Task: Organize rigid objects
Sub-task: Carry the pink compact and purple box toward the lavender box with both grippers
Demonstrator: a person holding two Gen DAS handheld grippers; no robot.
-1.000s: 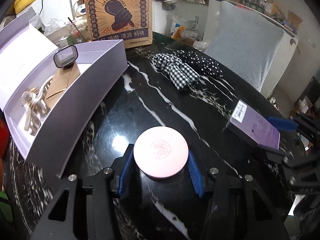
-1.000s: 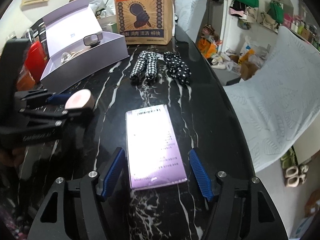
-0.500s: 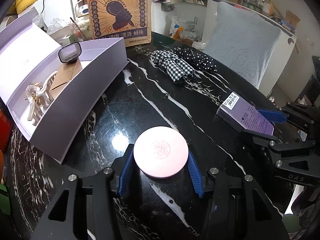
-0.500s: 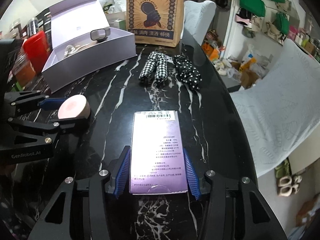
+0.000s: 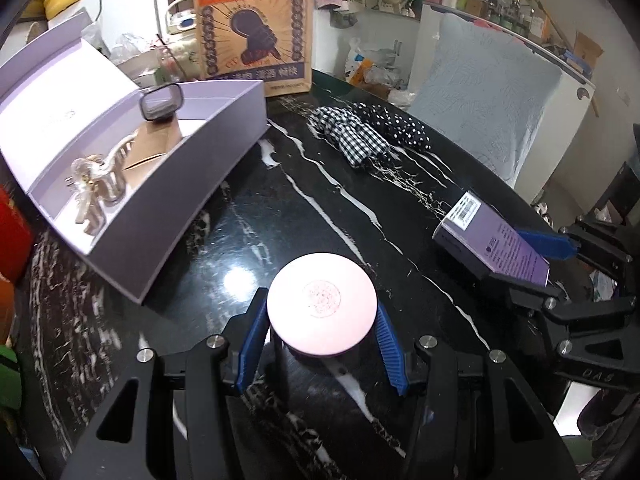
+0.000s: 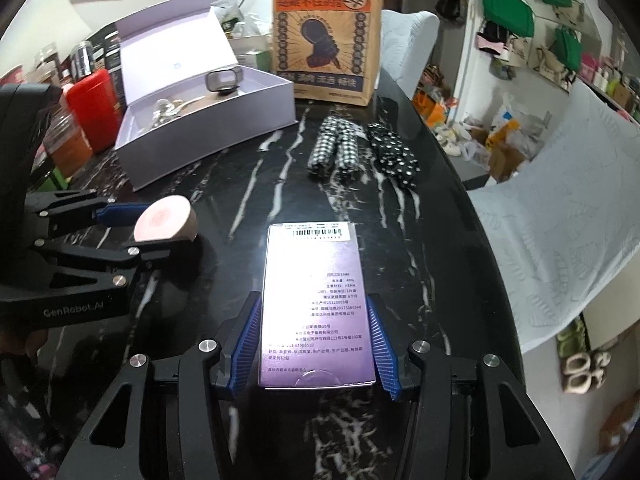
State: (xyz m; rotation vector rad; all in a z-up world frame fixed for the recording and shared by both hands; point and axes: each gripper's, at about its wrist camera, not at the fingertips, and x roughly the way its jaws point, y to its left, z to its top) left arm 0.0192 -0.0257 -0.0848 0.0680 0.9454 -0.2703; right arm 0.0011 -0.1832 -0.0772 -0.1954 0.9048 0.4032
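Your left gripper (image 5: 322,344): blue pads pressed on either side of a round pink compact (image 5: 322,309), jaws partly closed around it. In the right wrist view the compact (image 6: 166,224) appears lifted clear of the black marble tabletop (image 5: 280,208).

Your right gripper (image 6: 316,344): its jaws have just been closing, and both blue pads now sit against the long sides of a flat purple box (image 6: 316,304), label side up with a barcode at the far end. From the left wrist view the purple box (image 5: 496,240) is tilted in that gripper (image 5: 536,260), near the right edge of the tabletop.

Beyond the left gripper, toward the left edge of the tabletop: an open lilac gift box (image 5: 168,200), lid standing up behind it. Inside it: a clear hair claw clip (image 5: 94,184), a tan envelope (image 5: 152,146) and a small black-framed case (image 5: 161,103) propped at the far end.

Toward the far edge, side by side: a black-and-white checked scrunchie (image 6: 334,148) and a black polka-dot scrunchie (image 6: 394,156), touching or nearly so.

At the far edge: a brown paper bag (image 6: 326,32) with orange print, upright.
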